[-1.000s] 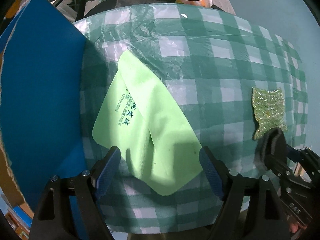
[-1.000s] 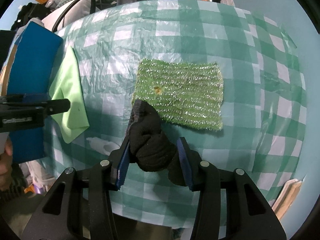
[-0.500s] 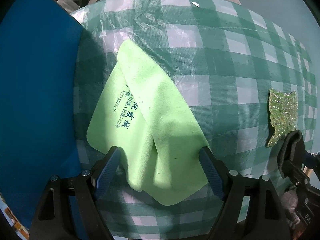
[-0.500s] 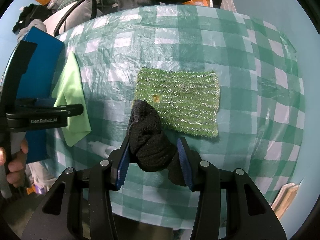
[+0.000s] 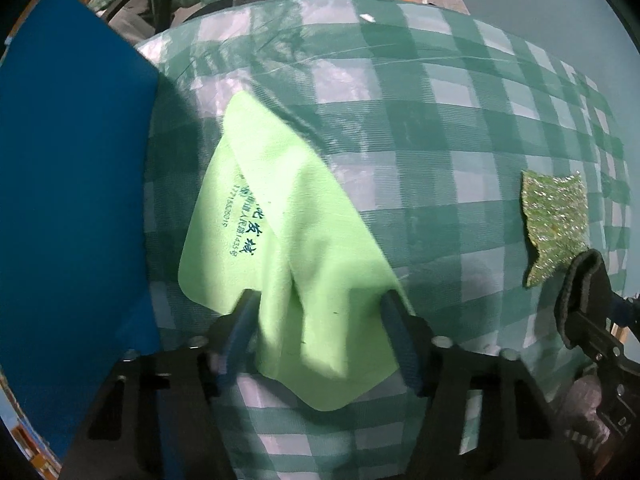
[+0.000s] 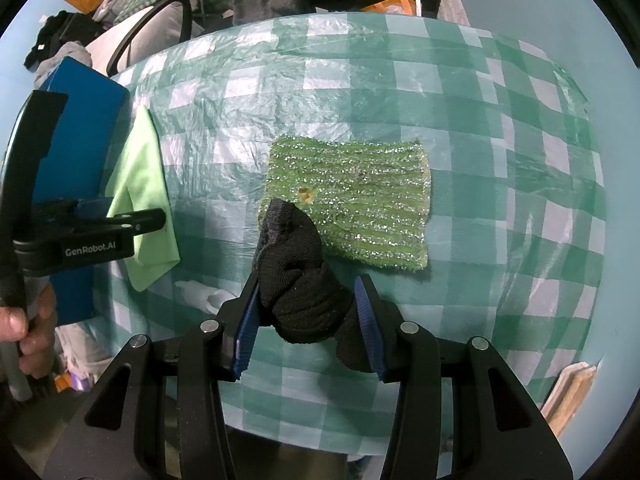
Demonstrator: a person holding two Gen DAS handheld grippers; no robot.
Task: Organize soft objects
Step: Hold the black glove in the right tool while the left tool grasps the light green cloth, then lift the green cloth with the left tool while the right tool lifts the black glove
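The left gripper points straight down over the light green cloth, which lies folded on the checked tablecloth near the table's left edge, just beside a tall blue box. Its jaws have just been closing, and now they straddle the cloth's near end, with the fabric bunching up between them; whether the pads already press it I cannot tell.

The right gripper hangs steeply tilted above the table's near edge, pinching a bunched black sock between its blue pads. The sock's free end sticks up in front of a sparkly green scouring cloth that lies flat towards the middle of the table. A hand grips the left tool's handle off the table's left edge.
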